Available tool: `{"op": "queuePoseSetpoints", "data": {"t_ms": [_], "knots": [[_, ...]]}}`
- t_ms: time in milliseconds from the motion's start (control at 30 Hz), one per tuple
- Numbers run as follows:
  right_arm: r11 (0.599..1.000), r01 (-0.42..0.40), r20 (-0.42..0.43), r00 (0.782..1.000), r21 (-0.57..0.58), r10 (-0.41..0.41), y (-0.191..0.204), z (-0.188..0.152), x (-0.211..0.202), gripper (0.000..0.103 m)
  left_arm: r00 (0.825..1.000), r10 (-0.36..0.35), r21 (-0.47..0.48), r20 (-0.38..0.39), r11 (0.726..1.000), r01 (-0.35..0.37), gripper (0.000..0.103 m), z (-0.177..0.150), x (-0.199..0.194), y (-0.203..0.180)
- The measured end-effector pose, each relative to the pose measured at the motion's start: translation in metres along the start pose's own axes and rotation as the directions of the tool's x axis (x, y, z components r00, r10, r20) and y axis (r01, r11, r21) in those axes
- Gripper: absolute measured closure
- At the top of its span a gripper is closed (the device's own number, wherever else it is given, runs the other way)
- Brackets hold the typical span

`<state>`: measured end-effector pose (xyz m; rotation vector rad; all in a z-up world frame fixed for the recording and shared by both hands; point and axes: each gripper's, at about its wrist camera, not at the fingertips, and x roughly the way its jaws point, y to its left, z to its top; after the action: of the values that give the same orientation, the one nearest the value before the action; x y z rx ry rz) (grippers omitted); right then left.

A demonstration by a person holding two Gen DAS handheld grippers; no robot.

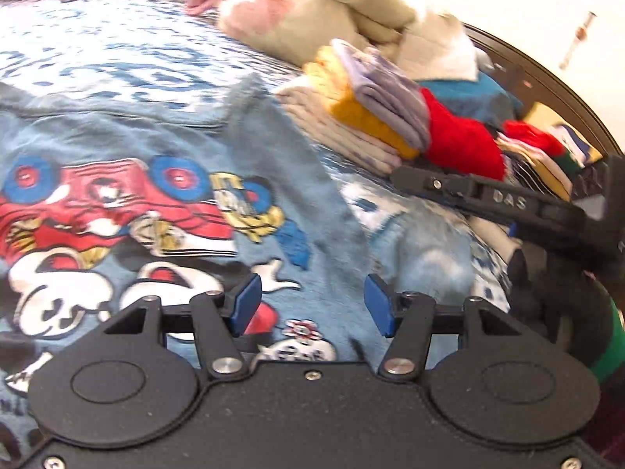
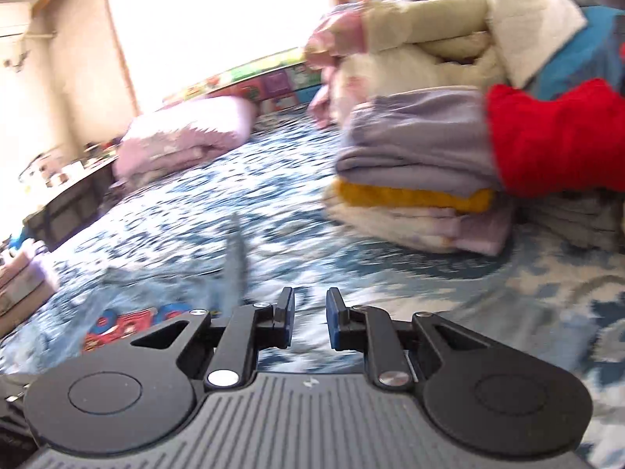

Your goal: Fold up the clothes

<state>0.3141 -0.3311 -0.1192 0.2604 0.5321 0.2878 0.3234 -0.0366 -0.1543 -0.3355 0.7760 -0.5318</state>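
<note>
A light blue shirt (image 1: 156,195) printed with cartoon figures and a red car lies spread on the blue-and-white patterned bedspread (image 1: 117,51). One edge of it stands up in a ridge (image 1: 273,136). My left gripper (image 1: 312,306) hovers over the shirt's print, open, with nothing between its blue pads. In the right wrist view the same shirt (image 2: 129,320) shows at lower left, its raised edge (image 2: 234,265) just ahead of my right gripper (image 2: 311,318). That gripper's pads stand a narrow gap apart and hold nothing. Its black body (image 1: 508,203) reaches in from the right in the left wrist view.
A stack of folded clothes (image 2: 422,172) in lilac, yellow and cream sits on the bed to the right, with a red garment (image 2: 554,136) beside it. Cream bedding (image 1: 312,19) is piled behind. A folded pink quilt (image 2: 183,140) lies far left, near a cluttered bedside table (image 2: 66,187).
</note>
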Motion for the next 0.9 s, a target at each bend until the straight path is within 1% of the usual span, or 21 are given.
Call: {"op": "queuePoseSetpoints", "data": {"t_ms": [67,100,167,200,233,267,300,333,367,400,467,533,600,667,700,733,767,800,833,867,900], "knots": [[0.995,-0.082,-0.045,0.996,-0.057,0.079,0.030,0.001,0.022,0.083,0.999,0.043,-0.074,0.014,0.996,-0.041,0.046,0.004,-0.003,0.016],[0.991,-0.097,-0.076,0.993,-0.087,0.090,0.046,0.001,0.035,0.084,0.999,0.034,-0.109,0.020,0.994,-0.031,0.046,0.006,-0.006,0.024],[0.994,-0.029,-0.165,0.986,-0.102,0.012,0.055,-0.003,0.065,0.087,0.999,0.020,-0.135,0.027,0.991,-0.016,0.046,0.007,-0.010,0.031],[0.997,0.033,-0.219,0.975,-0.076,-0.049,0.046,-0.008,0.082,0.087,0.999,0.019,-0.137,0.030,0.990,-0.015,0.046,0.008,-0.013,0.034],[0.999,0.050,-0.235,0.971,-0.005,-0.050,0.033,-0.013,0.088,0.097,0.999,0.018,-0.137,0.033,0.990,-0.014,0.046,0.008,-0.015,0.035],[0.996,0.066,-0.249,0.967,0.061,-0.049,0.021,-0.016,0.090,0.099,0.999,0.012,-0.147,0.039,0.989,-0.006,0.046,0.009,-0.016,0.037],[0.993,0.078,-0.253,0.966,0.093,-0.052,0.017,-0.012,0.082,0.102,0.999,0.004,-0.161,0.045,0.987,0.003,0.046,0.010,-0.017,0.040],[0.994,0.091,-0.243,0.967,0.064,-0.073,0.021,-0.008,0.076,0.101,0.999,-0.004,-0.174,0.052,0.985,0.013,0.046,0.010,-0.018,0.042],[0.995,0.094,-0.227,0.970,0.037,-0.084,0.027,-0.004,0.072,0.092,0.998,-0.010,-0.181,0.056,0.983,0.020,0.046,0.011,-0.019,0.042],[0.997,0.077,-0.220,0.973,0.029,-0.068,0.032,0.000,0.072,0.092,0.998,-0.016,-0.180,0.057,0.983,0.026,0.046,0.011,-0.019,0.043],[1.000,0.021,-0.218,0.976,0.004,-0.020,0.044,0.008,0.085,0.092,0.998,-0.025,-0.173,0.051,0.984,0.034,0.046,0.011,-0.017,0.040],[0.998,0.022,-0.231,0.972,-0.067,-0.037,0.058,0.019,0.111,0.092,0.998,-0.022,-0.174,0.051,0.984,0.031,0.046,0.012,-0.017,0.041],[0.995,0.004,-0.229,0.973,-0.102,-0.027,0.066,0.036,0.137,0.092,0.998,-0.025,-0.186,0.056,0.982,0.035,0.045,0.013,-0.018,0.045],[0.997,0.032,-0.224,0.973,-0.077,-0.048,0.060,0.051,0.160,0.093,0.998,-0.024,-0.197,0.059,0.980,0.036,0.045,0.014,-0.020,0.048],[0.997,0.062,-0.229,0.971,-0.053,-0.073,0.052,0.055,0.171,0.094,0.998,-0.022,-0.200,0.058,0.979,0.033,0.045,0.014,-0.020,0.050],[0.995,0.102,-0.253,0.962,-0.005,-0.100,0.037,0.056,0.186,0.094,0.998,-0.020,-0.202,0.057,0.979,0.031,0.045,0.015,-0.020,0.051],[0.990,0.132,-0.285,0.952,0.056,-0.111,0.022,0.054,0.196,0.103,0.998,-0.021,-0.205,0.057,0.978,0.032,0.045,0.015,-0.020,0.052],[0.981,0.136,-0.303,0.949,0.138,-0.089,0.006,0.051,0.202,0.103,0.998,-0.022,-0.208,0.059,0.978,0.034,0.045,0.015,-0.021,0.053],[0.974,0.117,-0.294,0.954,0.195,-0.056,-0.002,0.050,0.200,0.103,0.998,-0.025,-0.209,0.062,0.977,0.037,0.045,0.016,-0.021,0.054],[0.973,0.111,-0.287,0.957,0.203,-0.049,-0.003,0.050,0.197,0.103,0.998,-0.027,-0.210,0.065,0.977,0.040,0.045,0.016,-0.021,0.054],[0.979,0.110,-0.268,0.961,0.173,-0.061,0.002,0.052,0.192,0.103,0.997,-0.026,-0.210,0.068,0.977,0.040,0.045,0.016,-0.022,0.054]]}}
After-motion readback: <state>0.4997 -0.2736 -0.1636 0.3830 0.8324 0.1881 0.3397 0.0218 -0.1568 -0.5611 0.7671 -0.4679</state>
